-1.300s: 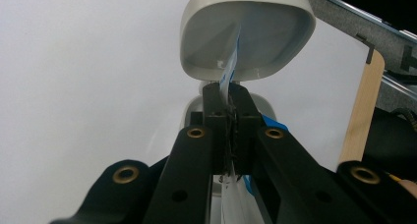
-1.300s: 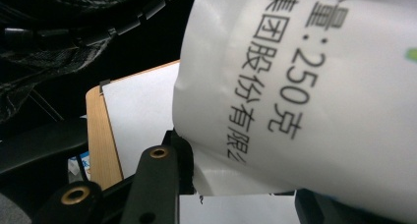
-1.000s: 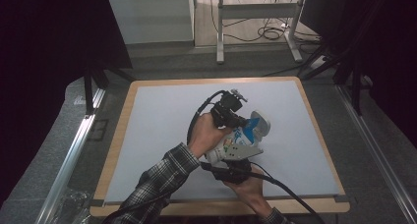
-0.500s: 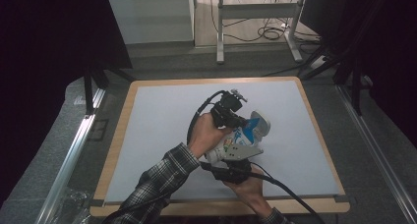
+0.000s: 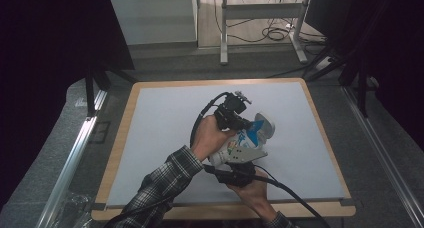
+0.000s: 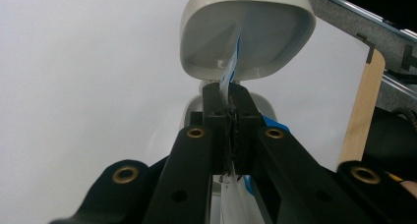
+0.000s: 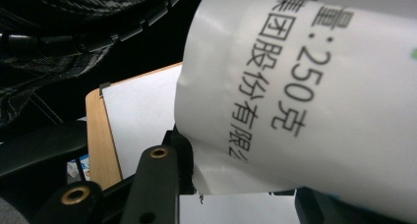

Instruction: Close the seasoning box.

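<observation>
A white plastic bag (image 5: 239, 144) with blue and coloured print is held up over the middle of the grey mat. My left gripper (image 5: 247, 123) is shut on the bag's thin top edge (image 6: 231, 69), just below a white rounded cup-like part (image 6: 246, 32) whose hollow faces me. That white and blue part (image 5: 263, 125) sits at the bag's far right. My right gripper (image 5: 235, 174) grips the bag from the near side. In the right gripper view the bag (image 7: 305, 96) carries black printed characters, and its lower edge lies between the jaws of the right gripper (image 7: 231, 184).
The grey mat (image 5: 160, 123) lies on a wooden board (image 5: 116, 153). Metal rails (image 5: 75, 158) run along both sides of the table. Black cables trail from both grippers toward the near edge. A table frame and floor cables stand beyond the far edge.
</observation>
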Tool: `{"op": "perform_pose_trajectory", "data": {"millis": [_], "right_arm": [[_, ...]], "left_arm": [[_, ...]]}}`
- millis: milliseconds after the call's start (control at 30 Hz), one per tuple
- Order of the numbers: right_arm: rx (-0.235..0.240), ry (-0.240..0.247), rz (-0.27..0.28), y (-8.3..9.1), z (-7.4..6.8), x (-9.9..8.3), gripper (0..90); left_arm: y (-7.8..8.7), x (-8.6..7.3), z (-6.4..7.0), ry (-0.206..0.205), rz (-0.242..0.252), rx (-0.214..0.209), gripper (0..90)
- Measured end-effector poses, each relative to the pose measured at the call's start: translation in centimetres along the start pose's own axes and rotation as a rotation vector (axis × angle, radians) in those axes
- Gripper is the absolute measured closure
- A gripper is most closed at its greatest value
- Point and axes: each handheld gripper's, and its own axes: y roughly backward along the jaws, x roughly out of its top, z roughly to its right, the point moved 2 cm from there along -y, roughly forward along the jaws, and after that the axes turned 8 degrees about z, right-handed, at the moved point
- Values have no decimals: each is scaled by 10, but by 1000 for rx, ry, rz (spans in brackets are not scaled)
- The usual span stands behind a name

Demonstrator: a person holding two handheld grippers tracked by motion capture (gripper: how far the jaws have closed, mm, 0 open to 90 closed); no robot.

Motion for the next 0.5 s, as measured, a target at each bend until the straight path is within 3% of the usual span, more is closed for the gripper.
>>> {"op": "perform_pose_trajectory", "data": {"millis": [500], "right_arm": [[-2, 8, 6, 0, 0, 1, 644]], "left_arm": [[-1, -1, 0, 1, -2, 1, 880]]}}
